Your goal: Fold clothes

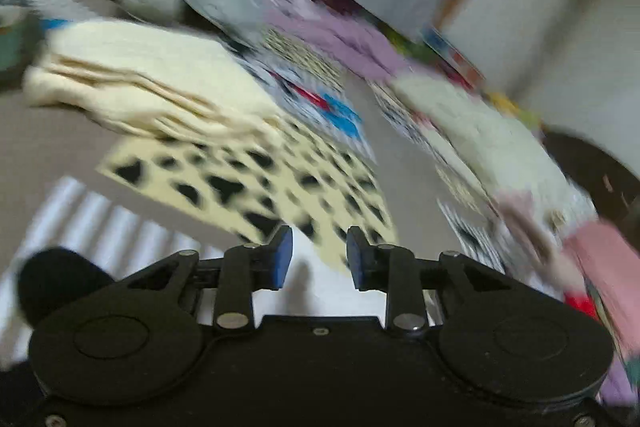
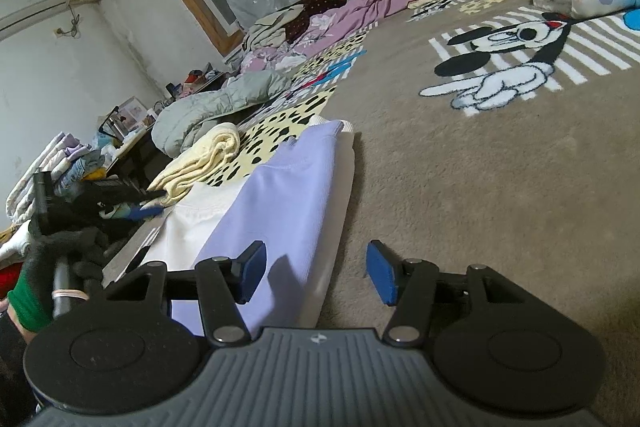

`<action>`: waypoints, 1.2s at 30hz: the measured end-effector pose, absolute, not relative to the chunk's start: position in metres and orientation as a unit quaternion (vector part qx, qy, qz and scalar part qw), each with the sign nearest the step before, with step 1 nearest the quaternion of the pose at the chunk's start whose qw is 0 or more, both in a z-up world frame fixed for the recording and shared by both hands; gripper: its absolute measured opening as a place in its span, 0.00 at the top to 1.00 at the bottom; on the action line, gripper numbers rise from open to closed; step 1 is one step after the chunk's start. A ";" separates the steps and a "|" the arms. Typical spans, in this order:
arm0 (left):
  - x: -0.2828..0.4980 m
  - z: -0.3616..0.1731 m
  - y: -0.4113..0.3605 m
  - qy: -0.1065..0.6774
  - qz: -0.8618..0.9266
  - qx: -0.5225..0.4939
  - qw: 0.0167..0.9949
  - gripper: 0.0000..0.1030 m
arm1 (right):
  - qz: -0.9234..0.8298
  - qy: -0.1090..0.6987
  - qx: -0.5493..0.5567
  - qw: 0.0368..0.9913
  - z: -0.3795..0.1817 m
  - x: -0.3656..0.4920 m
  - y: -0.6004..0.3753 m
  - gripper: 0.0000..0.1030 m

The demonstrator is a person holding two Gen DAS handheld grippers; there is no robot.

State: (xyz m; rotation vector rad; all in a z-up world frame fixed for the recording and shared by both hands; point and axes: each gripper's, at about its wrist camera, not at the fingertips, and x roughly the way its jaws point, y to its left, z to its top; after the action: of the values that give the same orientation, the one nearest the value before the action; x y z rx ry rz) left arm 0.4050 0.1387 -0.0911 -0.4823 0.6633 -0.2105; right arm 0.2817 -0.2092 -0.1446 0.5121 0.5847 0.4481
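1. The left gripper [image 1: 319, 259] has its fingers apart, clamping nothing.
2. The right gripper [image 2: 316, 277] is likewise parted over the near end of the lavender garment [image 2: 280, 203], not pinching it.
3. That garment lies as a narrow flat strip on the carpet [image 2: 480, 195], apparently part-folded.
4. A folded cream garment [image 1: 132, 79] sits at far left, likely finished; heaps [image 2: 224, 99] beyond look unfolded.

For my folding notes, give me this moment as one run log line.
task: fold clothes | left gripper: open, empty | right gripper: open, empty | lavender garment: flat on carpet

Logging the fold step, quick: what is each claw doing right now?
Left claw: open, nothing between the pads.
Right claw: open, empty, over the edge of the lilac garment.
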 end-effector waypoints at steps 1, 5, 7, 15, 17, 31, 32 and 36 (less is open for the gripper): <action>0.412 -0.099 0.131 0.357 -0.088 -0.216 0.904 0.55 | 0.217 0.284 0.251 0.900 -0.144 0.282 -0.210 0.45; 0.409 -0.109 0.124 0.367 -0.068 -0.204 0.905 0.56 | 0.228 0.301 0.288 0.880 -0.143 0.293 -0.219 0.45; 0.405 -0.100 0.127 0.345 -0.080 -0.224 0.908 0.54 | 0.226 0.306 0.299 0.875 -0.137 0.301 -0.222 0.45; 0.412 -0.109 0.131 0.341 -0.071 -0.250 0.904 0.53 | 0.241 0.273 0.267 0.893 -0.112 0.344 -0.209 0.45; 0.414 -0.106 0.127 0.341 -0.070 -0.245 0.905 0.53 | 0.238 0.280 0.259 0.893 -0.118 0.355 -0.203 0.47; 0.376 -0.096 0.125 0.330 -0.071 -0.280 0.899 0.53 | 0.233 0.230 0.216 0.920 -0.109 0.351 -0.193 0.95; 0.370 -0.096 0.125 0.329 -0.070 -0.289 0.897 0.53 | 0.229 0.223 0.215 0.923 -0.107 0.349 -0.195 0.95; 0.347 -0.088 0.118 0.325 -0.080 -0.287 0.898 0.53 | 0.205 0.204 0.226 0.930 -0.099 0.339 -0.215 0.95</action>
State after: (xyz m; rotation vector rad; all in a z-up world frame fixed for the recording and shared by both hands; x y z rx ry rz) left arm 0.3471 0.1175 -0.0882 -0.5947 0.6725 -0.1663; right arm 0.3387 -0.2149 -0.0987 0.4638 0.4186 0.4204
